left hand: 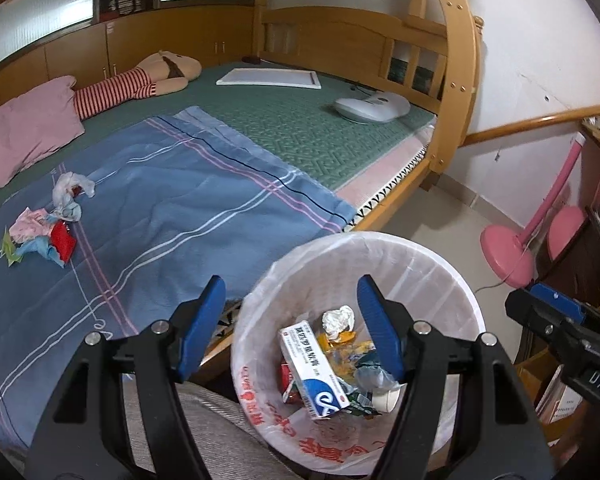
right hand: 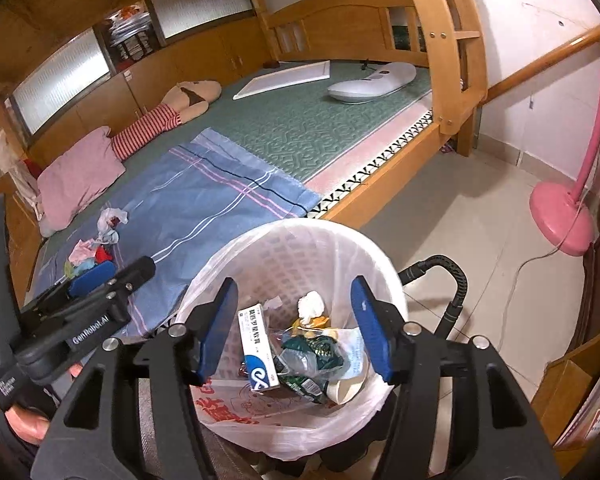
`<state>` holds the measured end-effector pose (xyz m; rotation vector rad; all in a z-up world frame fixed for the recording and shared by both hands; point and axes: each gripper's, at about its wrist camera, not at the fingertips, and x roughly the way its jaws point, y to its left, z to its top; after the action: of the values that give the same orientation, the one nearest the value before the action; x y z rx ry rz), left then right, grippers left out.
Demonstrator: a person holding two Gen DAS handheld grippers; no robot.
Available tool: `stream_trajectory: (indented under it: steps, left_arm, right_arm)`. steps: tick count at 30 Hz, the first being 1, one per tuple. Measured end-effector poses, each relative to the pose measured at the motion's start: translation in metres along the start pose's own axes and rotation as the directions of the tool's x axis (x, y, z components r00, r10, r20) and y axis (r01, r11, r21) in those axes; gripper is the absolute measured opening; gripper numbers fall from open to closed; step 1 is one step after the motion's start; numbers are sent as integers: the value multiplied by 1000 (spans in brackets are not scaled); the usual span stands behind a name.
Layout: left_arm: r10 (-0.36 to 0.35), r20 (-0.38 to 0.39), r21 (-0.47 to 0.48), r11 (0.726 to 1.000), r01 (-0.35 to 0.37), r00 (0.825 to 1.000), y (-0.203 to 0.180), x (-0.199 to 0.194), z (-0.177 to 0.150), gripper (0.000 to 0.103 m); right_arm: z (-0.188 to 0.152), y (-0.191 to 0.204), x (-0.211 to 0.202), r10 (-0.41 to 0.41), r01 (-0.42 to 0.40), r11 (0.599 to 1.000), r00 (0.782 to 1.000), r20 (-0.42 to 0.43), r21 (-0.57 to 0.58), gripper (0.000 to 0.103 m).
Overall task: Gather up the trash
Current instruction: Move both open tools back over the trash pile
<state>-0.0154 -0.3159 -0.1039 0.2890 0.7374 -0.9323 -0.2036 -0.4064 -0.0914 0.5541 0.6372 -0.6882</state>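
A white trash bin (left hand: 380, 242) (right hand: 300, 230) lined with a plastic bag stands on the floor beside the bed. Inside lie a white and blue medicine box (left hand: 314, 368) (right hand: 258, 348), a crumpled tissue (left hand: 338, 320) (right hand: 311, 306) and several wrappers. My left gripper (left hand: 291, 300) hangs open over the bin's left rim, nothing between its blue fingers. My right gripper (right hand: 295, 300) is open above the bin, also holding nothing. A pile of crumpled wrappers and paper (left hand: 44, 236) (right hand: 92, 250) lies on the blue striped sheet (left hand: 172, 216), far left of both grippers.
A pink pillow (left hand: 28, 132), a striped doll (left hand: 140, 80), a white board (left hand: 268, 78) and a white device (left hand: 372, 108) lie on the bed. The wooden bed post (left hand: 456, 80) rises behind the bin. A pink lamp base (left hand: 504, 252) sits on the tiled floor to the right.
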Motion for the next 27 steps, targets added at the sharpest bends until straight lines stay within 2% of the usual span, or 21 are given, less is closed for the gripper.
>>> stream_trajectory:
  steps: [8, 12, 14, 17, 20, 21, 25, 27]
  left_arm:
    - [61, 38, -75, 995, -58, 997, 51, -16, 5, 72]
    - [151, 49, -125, 982, -143, 987, 95, -27, 1, 76]
    - [200, 41, -157, 969, -191, 979, 121, -33, -4, 76]
    - [288, 17, -212, 937, -278, 957, 165, -43, -15, 76]
    - [362, -17, -289, 890, -351, 932, 215, -54, -27, 76]
    - [394, -33, -322, 866, -383, 918, 237, -60, -33, 76]
    - [475, -73, -404, 790, -461, 877, 292, -77, -49, 76]
    - [508, -94, -440, 750, -493, 856, 318, -87, -59, 76]
  right_arm:
    - [9, 34, 17, 35, -37, 997, 999, -28, -61, 58]
    - [16, 63, 32, 74, -78, 991, 996, -43, -111, 66]
    - [19, 84, 43, 104, -111, 983, 993, -54, -150, 66]
    - [25, 121, 63, 157, -172, 962, 984, -86, -212, 66]
    - [28, 168, 89, 215, -245, 928, 967, -134, -281, 66]
    - [29, 183, 98, 236, -273, 915, 960, -153, -297, 66]
    - [30, 256, 145, 323, -402, 851, 908, -267, -338, 66]
    - [30, 288, 165, 341, -438, 830, 888, -307, -345, 66]
